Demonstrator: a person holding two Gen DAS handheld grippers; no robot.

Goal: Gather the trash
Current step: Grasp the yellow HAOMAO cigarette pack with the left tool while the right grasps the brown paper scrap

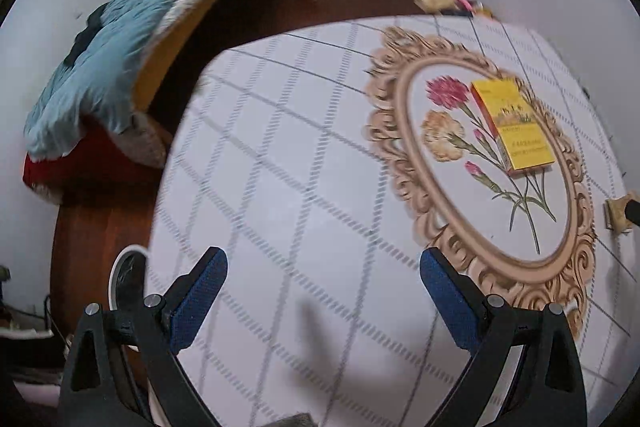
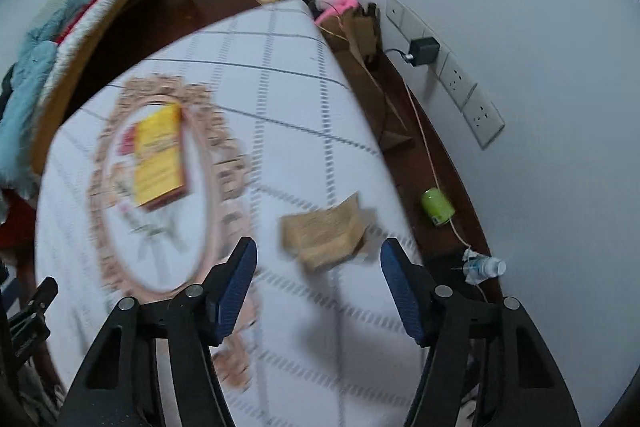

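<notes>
Left wrist view: left gripper (image 1: 323,281) over the tabletop (image 1: 280,187), which wears a white cloth with grey grid lines and a printed oval frame with carnations. Fingers (image 1: 200,301) stand wide apart, nothing between them. Yellow box (image 1: 512,125) lies flat inside the printed oval, well ahead of the right-hand finger and off to that side; its long axis runs away from the fingers, near end tilted slightly outward. Crumpled brown paper (image 1: 618,213) shows only as a sliver at the picture's right edge, beyond the oval. Past the left-hand finger, off the tabletop edge: a bed with a pale blue blanket (image 1: 100,67), and dark red floor. Nothing lies between the fingers and the box.

Right wrist view (blurred): right gripper (image 2: 318,283) above the same tabletop (image 2: 280,87). Fingers (image 2: 236,291) apart, gap partly narrowed, nothing clamped. The crumpled brown paper (image 2: 324,233) lies flat just ahead of the gap, a little toward the right-hand finger, near the tabletop's edge; its long axis runs roughly across the gap, a flap pointing up and away. The yellow box (image 2: 160,155) sits ahead and left of the left-hand finger, long axis running away. Beyond the right-hand finger, on the floor by the wall: a green can (image 2: 437,207), a plastic bottle (image 2: 484,267), a cord, wall sockets with a black adapter (image 2: 424,51). Path to the paper unobstructed.
</notes>
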